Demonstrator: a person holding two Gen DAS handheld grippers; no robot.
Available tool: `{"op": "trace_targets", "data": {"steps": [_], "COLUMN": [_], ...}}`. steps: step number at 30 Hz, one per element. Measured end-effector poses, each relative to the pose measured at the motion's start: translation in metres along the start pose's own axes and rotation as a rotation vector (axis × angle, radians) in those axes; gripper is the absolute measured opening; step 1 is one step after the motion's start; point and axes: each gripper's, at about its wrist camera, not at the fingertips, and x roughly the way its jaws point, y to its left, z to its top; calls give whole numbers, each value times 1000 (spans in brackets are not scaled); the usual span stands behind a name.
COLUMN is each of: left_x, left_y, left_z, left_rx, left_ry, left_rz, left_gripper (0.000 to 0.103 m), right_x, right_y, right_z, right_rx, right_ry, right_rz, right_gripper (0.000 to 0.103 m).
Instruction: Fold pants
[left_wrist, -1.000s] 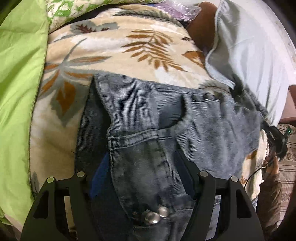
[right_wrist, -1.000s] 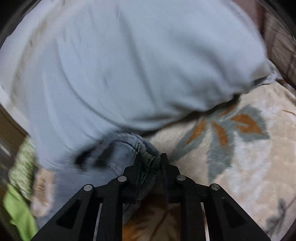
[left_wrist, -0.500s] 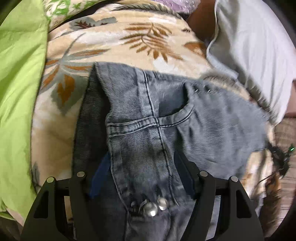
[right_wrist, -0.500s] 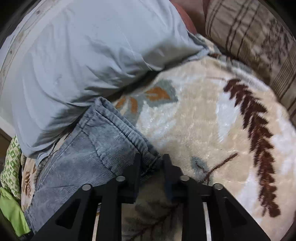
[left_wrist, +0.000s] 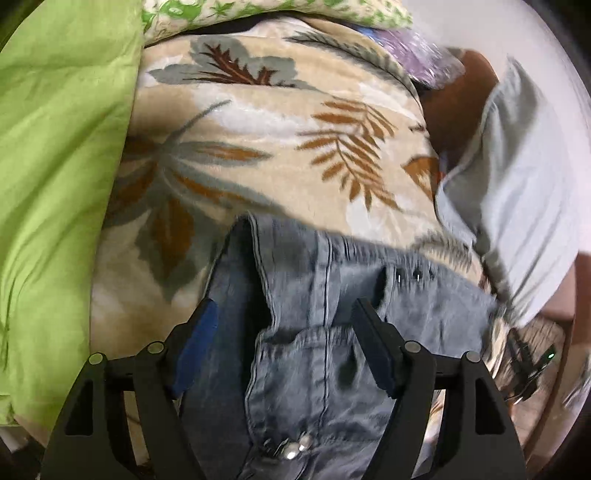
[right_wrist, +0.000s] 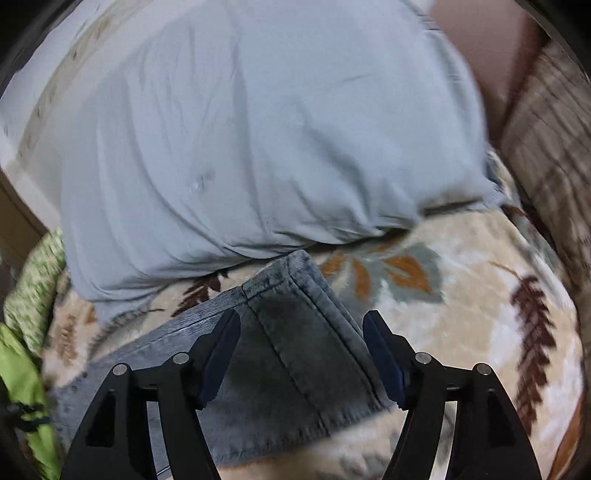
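Note:
Grey-blue denim pants (left_wrist: 325, 332) lie on a cream leaf-print blanket (left_wrist: 258, 147). In the left wrist view the waistband end with metal buttons (left_wrist: 295, 448) and a pocket lies between the fingers of my left gripper (left_wrist: 284, 317), which is open and right above the fabric. In the right wrist view the hem end of the pants (right_wrist: 291, 332) lies flat on the blanket (right_wrist: 480, 314). My right gripper (right_wrist: 301, 325) is open just above it, holding nothing.
A light blue pillow (right_wrist: 240, 140) lies beyond the hem and shows at the right of the left wrist view (left_wrist: 517, 206). A green quilt (left_wrist: 55, 184) bounds the left side. A brown striped cushion (right_wrist: 546, 122) is at the far right.
My right gripper has opened and let go of the hem, which now lies flat. The pants have shifted back towards my left gripper, which stays open over the waistband.

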Motion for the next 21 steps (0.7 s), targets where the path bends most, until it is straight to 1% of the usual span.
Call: {"op": "trace_targets", "data": {"steps": [1,4,6,9,11,13,14,16,17,19,20,21], "left_x": [1,4,6,13,22,33,38,45,45,47,48,48], "left_y": [3,12,16,18,19,17,16,12,8,1,-3,-7], "left_z": [4,19,27,35,38,40,40,40,38,36,34,31], "left_rx": [-14,-67,-93,-101,-110,-119,-119,-114,-107,-81,-65,-43], "left_ry": [-4,-10,-9,-5,15,43,51,53,43,50,53,51], "left_rz": [-2,-6,-17,-7,-9,-22,-17,-18,-19,-49,-60,-57], "left_gripper": [75,75,75,75,75,75,77,87,87,88,87,87], "right_x": [12,40,52,71,82,91,93,96,96,95,95,95], "right_y": [6,17,19,22,24,25,26,28,28,27,29,29], "right_z": [4,14,18,24,24,23,22,21,20,18,15,15], "right_rx": [-27,-70,-75,-75,-84,-86,-91,-104,-99,-97,-102,-108], "right_ry": [12,33,40,61,73,83,81,73,72,68,70,78], "right_rz": [-27,-64,-58,-40,-53,-38,-44,-56,-57,-59,-62,-72], "right_gripper": [70,70,70,71,71,71,71,71,69,54,32,17]}}
